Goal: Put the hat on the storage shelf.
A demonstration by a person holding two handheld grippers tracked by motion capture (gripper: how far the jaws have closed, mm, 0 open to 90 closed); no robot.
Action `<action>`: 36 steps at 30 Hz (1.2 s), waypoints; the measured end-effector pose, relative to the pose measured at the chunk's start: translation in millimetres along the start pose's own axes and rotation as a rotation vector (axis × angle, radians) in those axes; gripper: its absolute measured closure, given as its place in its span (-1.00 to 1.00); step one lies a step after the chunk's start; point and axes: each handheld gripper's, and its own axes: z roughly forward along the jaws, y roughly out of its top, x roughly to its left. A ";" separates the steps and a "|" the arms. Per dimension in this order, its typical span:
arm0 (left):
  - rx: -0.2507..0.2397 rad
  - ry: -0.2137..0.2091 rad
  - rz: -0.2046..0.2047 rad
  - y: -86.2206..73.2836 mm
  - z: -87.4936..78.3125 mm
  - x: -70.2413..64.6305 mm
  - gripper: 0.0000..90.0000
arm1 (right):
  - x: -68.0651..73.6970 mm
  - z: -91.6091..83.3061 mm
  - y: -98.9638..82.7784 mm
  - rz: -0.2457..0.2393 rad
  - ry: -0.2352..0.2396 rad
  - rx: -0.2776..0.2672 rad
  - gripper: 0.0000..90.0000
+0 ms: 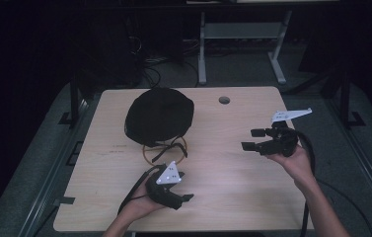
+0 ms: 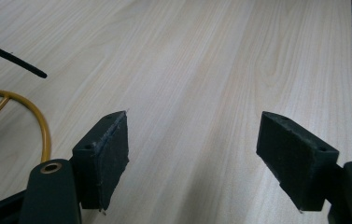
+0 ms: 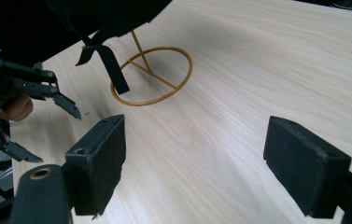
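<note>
A black hat [image 1: 159,115] rests on a gold wire stand whose ring base [image 1: 144,150] lies on the light wooden table [image 1: 233,192]. A black strap [image 3: 110,70] hangs from the hat over the ring base [image 3: 191,70]. My left gripper [image 1: 185,186] is held near the table's front, just in front of the ring, its jaws open and pointing right. In the left gripper view the left gripper [image 2: 197,154] has bare wood between its pads, with the ring [image 2: 46,130] at the left. My right gripper [image 1: 248,139] hovers at the right, open, jaws pointing left toward the stand. Nothing sits between the jaws of the right gripper [image 3: 194,158].
A round cable hole [image 1: 224,99] is cut in the table's back right. A white metal frame [image 1: 242,34] stands on the dark floor behind the table. Metal rails run along both table sides. In the right gripper view, the left gripper [image 3: 52,133] is at the left.
</note>
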 end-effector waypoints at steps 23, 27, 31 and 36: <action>0.015 0.007 0.002 -2.2 1.5 0.9 -0.45 | -5.4 -5.5 -44.0 0.057 0.013 0.028 -0.56; 0.020 0.011 0.006 -2.4 1.9 1.0 -0.45 | -5.4 -7.3 -53.3 0.063 0.013 0.033 -0.56; 0.024 0.012 0.003 -2.7 2.2 1.3 -0.45 | -5.4 -9.1 -63.2 0.068 0.009 0.041 -0.56; 0.022 0.015 0.002 -3.0 2.1 1.8 -0.45 | -5.0 -11.9 -73.1 0.071 0.004 0.038 -0.56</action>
